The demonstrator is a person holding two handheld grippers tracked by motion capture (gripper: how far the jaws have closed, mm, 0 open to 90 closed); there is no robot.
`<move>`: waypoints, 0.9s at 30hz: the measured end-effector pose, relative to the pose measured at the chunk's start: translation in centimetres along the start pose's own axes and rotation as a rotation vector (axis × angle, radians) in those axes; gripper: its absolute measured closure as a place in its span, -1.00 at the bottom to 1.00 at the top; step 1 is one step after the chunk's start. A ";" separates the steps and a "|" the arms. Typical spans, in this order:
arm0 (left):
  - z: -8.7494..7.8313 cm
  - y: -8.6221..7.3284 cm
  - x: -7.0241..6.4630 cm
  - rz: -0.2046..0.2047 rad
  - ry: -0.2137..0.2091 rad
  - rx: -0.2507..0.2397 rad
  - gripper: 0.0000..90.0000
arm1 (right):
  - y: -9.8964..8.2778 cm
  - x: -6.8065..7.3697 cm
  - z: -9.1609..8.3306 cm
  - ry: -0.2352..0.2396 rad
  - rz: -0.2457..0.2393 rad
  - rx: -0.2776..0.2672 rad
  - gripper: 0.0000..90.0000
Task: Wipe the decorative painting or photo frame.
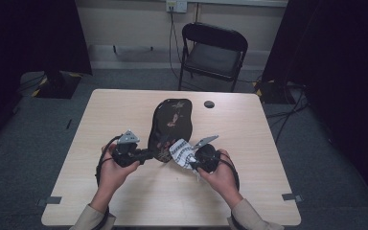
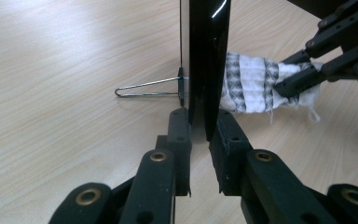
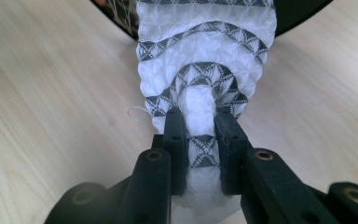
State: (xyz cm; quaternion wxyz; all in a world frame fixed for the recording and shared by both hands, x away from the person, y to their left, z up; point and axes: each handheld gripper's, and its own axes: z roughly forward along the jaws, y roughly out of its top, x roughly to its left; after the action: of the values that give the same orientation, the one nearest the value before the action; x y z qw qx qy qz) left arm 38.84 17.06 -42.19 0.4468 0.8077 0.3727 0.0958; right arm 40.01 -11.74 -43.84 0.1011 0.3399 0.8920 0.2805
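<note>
A black oval panel (image 1: 171,122) with a flower print leans over the middle of the table. In the left gripper view it is a thin glossy board (image 2: 208,56), seen edge-on, with a wire stand (image 2: 147,88) on its back. My left gripper (image 1: 152,154) (image 2: 199,126) is shut on its lower edge. My right gripper (image 1: 192,162) (image 3: 199,123) is shut on a bunched white cloth (image 1: 181,152) (image 3: 205,51) with grey triangle bands. The cloth (image 2: 249,81) lies against the panel's face, whose dark rim (image 3: 303,14) shows behind it. The right gripper (image 2: 303,77) comes in from the upper right.
The pale wooden table (image 1: 124,110) has a small dark round spot (image 1: 209,104) near its far edge. A black folding chair (image 1: 214,50) stands behind the table. Both hands reach in from the near edge.
</note>
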 end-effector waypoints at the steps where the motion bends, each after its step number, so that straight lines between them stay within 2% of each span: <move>1: 0.0 0.0 0.0 0.000 0.000 0.001 0.75 | -0.2 0.0 0.2 0.002 0.002 0.009 0.72; 8: 0.0 0.0 0.0 0.000 0.001 0.001 0.75 | -1.4 0.0 0.9 0.018 0.000 0.058 0.72; 13: 0.0 0.0 0.0 0.000 0.003 0.001 0.75 | -1.5 -0.1 0.2 0.014 -0.009 0.066 0.72; 20: 0.0 0.0 0.0 -0.003 0.004 -0.001 0.75 | 0.1 -0.9 -3.6 -0.024 -0.004 -0.014 0.72; 27: 0.0 0.0 0.0 -0.002 0.001 0.002 0.75 | 3.2 -1.7 -8.3 -0.081 -0.026 -0.100 0.72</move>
State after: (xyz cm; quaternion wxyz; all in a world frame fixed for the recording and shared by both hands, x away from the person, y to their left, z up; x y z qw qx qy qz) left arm 38.85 17.08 -42.18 0.4460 0.8075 0.3740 0.0954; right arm 39.92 -14.50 -35.21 0.1576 0.3338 0.8763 0.3095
